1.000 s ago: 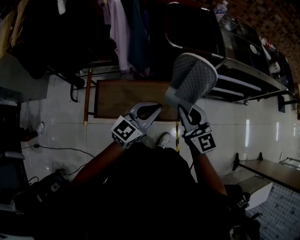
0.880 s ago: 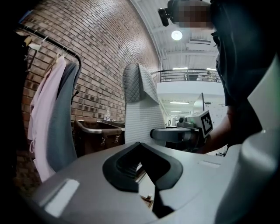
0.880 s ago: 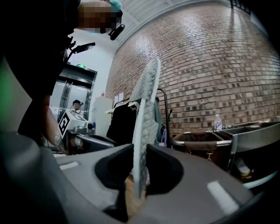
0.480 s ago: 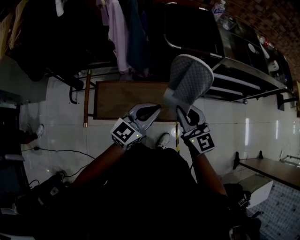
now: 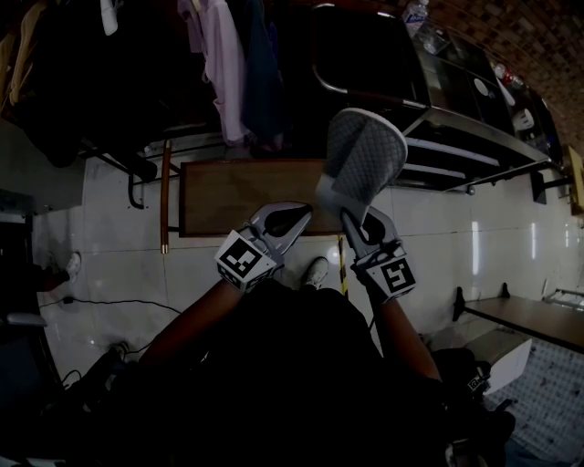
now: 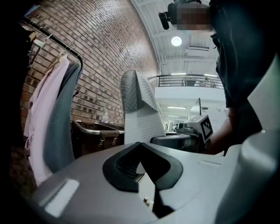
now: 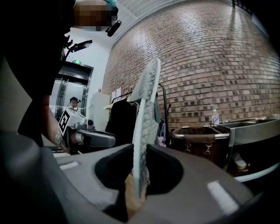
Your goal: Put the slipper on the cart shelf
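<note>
Right gripper [image 5: 358, 219] [image 7: 139, 166] is clamped on the heel end of a grey quilted slipper [image 5: 365, 164] [image 7: 146, 109], pads pressing both faces. The slipper stands upright and edge-on between the jaws, toe end up. It is held in the air, not resting on anything, and in the head view its toe points toward the steel multi-shelf cart [image 5: 465, 123] without touching it. Left gripper [image 5: 290, 217] [image 6: 141, 148] sits just beside the right one, jaws together, nothing between them; its view shows the slipper [image 6: 138, 109] ahead and slightly right. A dark bin with a metal rail [image 5: 365, 55] [image 7: 199, 138] stands next to the cart shelves, and a clear plastic bottle [image 5: 415, 14] [image 7: 214, 116] is on the cart's top. A pale pink garment [image 5: 214, 64] [image 6: 41, 113] hangs with darker clothes at far left. A brown rectangular wooden panel [image 5: 237, 191] lies on the white tiled floor [image 5: 119, 246] below the grippers. A red brick wall [image 7: 210, 57] is behind.
</note>
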